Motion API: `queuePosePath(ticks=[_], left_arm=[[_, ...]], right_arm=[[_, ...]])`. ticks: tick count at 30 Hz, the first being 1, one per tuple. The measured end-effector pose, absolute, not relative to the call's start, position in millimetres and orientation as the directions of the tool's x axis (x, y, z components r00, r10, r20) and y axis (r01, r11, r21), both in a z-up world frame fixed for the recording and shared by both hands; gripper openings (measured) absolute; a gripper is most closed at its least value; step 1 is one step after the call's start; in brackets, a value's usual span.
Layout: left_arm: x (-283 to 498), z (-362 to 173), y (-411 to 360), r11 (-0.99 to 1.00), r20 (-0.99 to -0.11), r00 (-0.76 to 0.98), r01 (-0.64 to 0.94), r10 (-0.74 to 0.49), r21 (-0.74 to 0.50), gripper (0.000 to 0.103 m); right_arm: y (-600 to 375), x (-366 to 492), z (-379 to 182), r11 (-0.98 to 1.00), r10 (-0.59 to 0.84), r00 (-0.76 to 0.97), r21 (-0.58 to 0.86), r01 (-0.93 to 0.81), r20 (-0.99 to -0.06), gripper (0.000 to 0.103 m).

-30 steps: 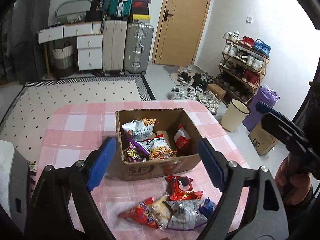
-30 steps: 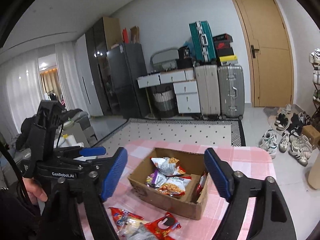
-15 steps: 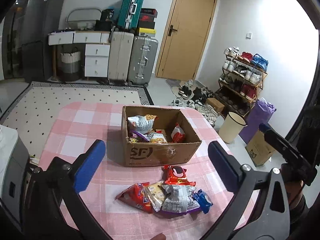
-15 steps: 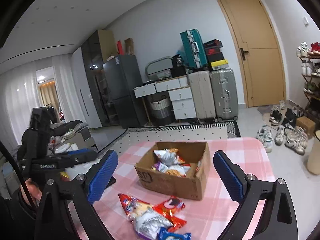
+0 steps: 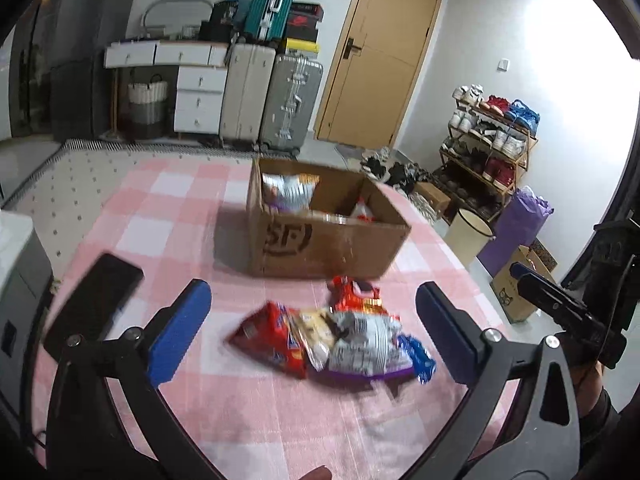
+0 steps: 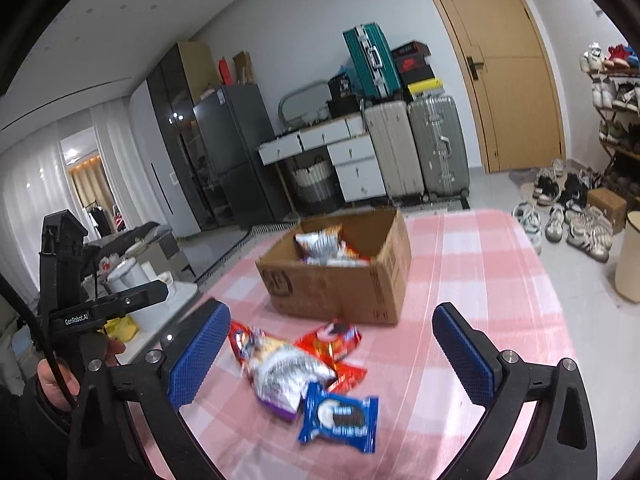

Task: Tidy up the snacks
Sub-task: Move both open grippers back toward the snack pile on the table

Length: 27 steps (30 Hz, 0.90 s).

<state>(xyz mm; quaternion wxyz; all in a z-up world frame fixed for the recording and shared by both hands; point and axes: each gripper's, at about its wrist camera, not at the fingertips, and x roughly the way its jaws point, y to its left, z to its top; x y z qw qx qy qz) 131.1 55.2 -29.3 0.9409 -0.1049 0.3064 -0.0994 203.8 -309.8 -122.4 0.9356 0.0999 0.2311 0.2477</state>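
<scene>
An open cardboard box (image 5: 324, 240) (image 6: 340, 280) stands mid-table with several snack bags (image 5: 290, 192) inside. In front of it lies a loose pile: a red bag (image 5: 272, 336), a silver-purple bag (image 5: 366, 344) (image 6: 280, 376), a red cookie pack (image 6: 332, 338) and a blue cookie pack (image 6: 340, 416) (image 5: 416, 356). My left gripper (image 5: 313, 288) hangs open over the pile, holding nothing. The jaws of my right gripper (image 6: 330, 306) are still opening, wide and bare, just short of the pile from the right.
The table wears a pink checked cloth (image 5: 160, 208). A black phone (image 5: 94, 300) lies at its left edge. Suitcases (image 5: 288, 96), a shoe rack (image 5: 492, 144) and a cream bin (image 5: 468, 236) stand on the floor beyond.
Both grippers have drawn back from the box and sunk lower, and their jaws have spread wider. The loose pile now lies just ahead of the fingers.
</scene>
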Motion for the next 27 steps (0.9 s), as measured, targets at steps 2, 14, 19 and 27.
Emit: queuePosePath(ticks=[2,14,19,27], left_arm=[[128.8,-44.0,53.9,0.958,-0.571,0.782,0.113,-0.25,-0.265,0.102],[127.7,-96.3,38.9,0.952,-0.633,0.723,0.118,-0.277,-0.283,0.102],[131.0,-106.0,31.5,0.948,-0.646,0.704,0.135,-0.295,-0.287,0.102],[134.6,-118.0,28.7,0.944,-0.663,0.681,0.136,-0.311,-0.302,0.102]], right_arm=[[-307.7,202.5,-134.0,0.854,0.516,0.758,0.31,-0.418,-0.4,0.103],[-300.2,203.2,-196.5,0.846,0.53,0.676,0.362,-0.39,-0.512,0.103],[-288.7,210.5,-208.1,0.834,0.552,0.634,0.374,-0.407,-0.541,0.103],[-278.5,232.4,-232.7,0.828,0.561,0.572,0.429,-0.363,-0.599,0.102]])
